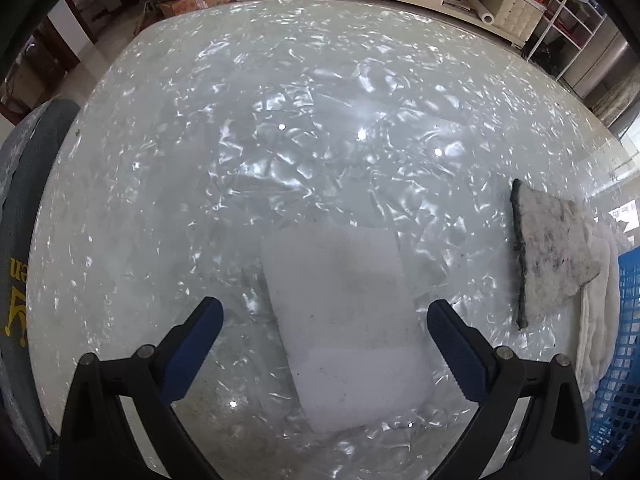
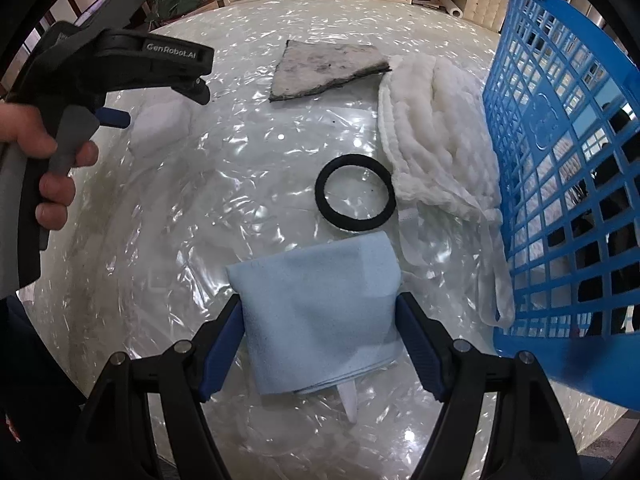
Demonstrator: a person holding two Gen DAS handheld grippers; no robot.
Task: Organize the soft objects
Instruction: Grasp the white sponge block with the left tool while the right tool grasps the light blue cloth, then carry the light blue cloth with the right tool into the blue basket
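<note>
Left gripper (image 1: 324,320) gapes over a white foam slab (image 1: 344,320); right gripper (image 2: 320,328) straddles, unclenched, a folded blue cloth (image 2: 320,312).

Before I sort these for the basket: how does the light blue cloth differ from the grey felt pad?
The light blue cloth is thin, smooth, clean and folded in layers; the grey felt pad is a single thick stiff-looking slab with a dark edge and dirty smudges. The cloth lies between the open fingers of the right gripper; the pad lies farther off, beside the white fluffy cloth. Both lie flat on the table, outside the blue basket.
</note>
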